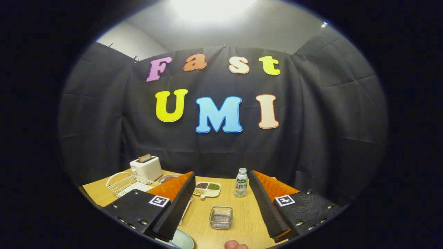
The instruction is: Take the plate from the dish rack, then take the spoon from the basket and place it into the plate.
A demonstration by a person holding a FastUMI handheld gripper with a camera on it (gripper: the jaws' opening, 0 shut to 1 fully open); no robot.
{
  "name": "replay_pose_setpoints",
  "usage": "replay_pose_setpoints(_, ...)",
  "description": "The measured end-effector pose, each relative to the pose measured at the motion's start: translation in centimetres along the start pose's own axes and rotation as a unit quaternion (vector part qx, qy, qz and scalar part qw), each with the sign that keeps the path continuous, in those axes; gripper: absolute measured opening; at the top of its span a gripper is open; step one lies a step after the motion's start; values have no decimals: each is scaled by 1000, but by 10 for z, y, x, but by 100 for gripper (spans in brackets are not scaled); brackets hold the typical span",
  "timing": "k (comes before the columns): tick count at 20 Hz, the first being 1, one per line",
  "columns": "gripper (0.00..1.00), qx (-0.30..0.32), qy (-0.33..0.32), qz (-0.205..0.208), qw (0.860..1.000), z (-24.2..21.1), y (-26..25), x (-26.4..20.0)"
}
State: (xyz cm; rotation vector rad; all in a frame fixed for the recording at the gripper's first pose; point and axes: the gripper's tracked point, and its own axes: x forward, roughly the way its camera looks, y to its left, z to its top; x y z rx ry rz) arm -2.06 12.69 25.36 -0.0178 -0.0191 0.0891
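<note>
Jaws spread wide and empty: my gripper hovers above the small wire-mesh basket on the pale wooden table; white wire dish rack beyond the left finger.

A staged kitchen set in a booth. Black cloth walls a wooden table. It carries a toaster and dish rack.
</note>
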Motion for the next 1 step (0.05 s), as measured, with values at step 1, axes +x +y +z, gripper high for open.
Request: replay_pose_setpoints(1,95,2,0,-2,1000,-1,-5,2)
